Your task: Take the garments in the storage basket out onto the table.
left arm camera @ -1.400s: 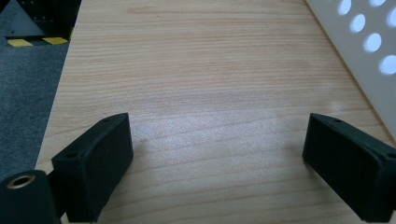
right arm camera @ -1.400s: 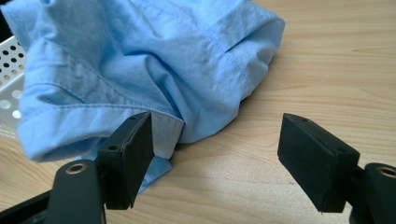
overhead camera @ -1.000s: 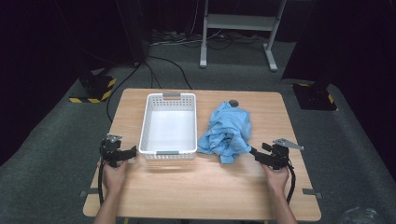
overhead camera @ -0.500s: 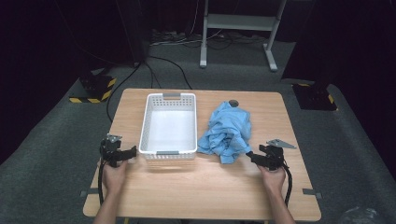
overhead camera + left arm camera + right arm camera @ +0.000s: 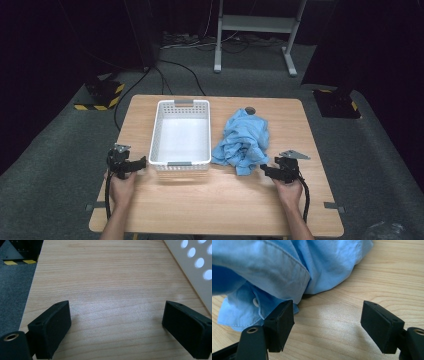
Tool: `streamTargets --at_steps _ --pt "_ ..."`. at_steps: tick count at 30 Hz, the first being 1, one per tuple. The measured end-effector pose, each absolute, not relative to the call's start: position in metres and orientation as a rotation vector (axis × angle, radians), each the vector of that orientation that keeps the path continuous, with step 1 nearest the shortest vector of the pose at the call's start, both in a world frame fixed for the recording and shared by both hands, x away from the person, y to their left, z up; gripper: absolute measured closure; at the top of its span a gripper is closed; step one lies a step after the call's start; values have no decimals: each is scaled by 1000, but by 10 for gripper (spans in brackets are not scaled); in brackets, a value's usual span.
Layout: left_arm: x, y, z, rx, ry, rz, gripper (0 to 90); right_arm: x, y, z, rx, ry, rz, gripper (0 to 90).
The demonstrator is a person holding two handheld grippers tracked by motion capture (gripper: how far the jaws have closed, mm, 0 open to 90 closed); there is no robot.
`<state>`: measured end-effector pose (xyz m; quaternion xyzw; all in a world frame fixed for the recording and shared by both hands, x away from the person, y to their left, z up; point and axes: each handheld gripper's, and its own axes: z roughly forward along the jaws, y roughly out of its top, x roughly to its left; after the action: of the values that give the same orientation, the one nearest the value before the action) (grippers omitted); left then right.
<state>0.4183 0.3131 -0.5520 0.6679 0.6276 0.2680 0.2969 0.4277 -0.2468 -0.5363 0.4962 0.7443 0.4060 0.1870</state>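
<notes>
Shirt (image 5: 274,270): crumpled, top cut off | right gripper (image 5: 327,322) jaws apart beside hem | left gripper (image 5: 116,325) jaws apart

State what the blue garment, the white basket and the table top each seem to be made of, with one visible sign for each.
Blue garment: thin woven cloth, probably cotton, matte; stitched hems, soft creases and a small button.
White basket: moulded plastic by its look, smooth, slightly glossy; regular punched holes in the wall.
Table top: light wood or wood-look laminate, satin; straight grain lines with a soft sheen.
</notes>
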Motion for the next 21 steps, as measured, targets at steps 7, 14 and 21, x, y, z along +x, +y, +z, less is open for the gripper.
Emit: streamTargets --at_steps 7,14,21 --pt "418 313 -552 1776 1669 712 86 428 -242 -539 1386 2111 1118 266" --pt "418 313 -552 1776 1668 712 86 429 -239 -542 1376 2131 1084 264" --pt "418 313 -552 1776 1669 712 86 429 -234 -544 1357 2147 1062 262"
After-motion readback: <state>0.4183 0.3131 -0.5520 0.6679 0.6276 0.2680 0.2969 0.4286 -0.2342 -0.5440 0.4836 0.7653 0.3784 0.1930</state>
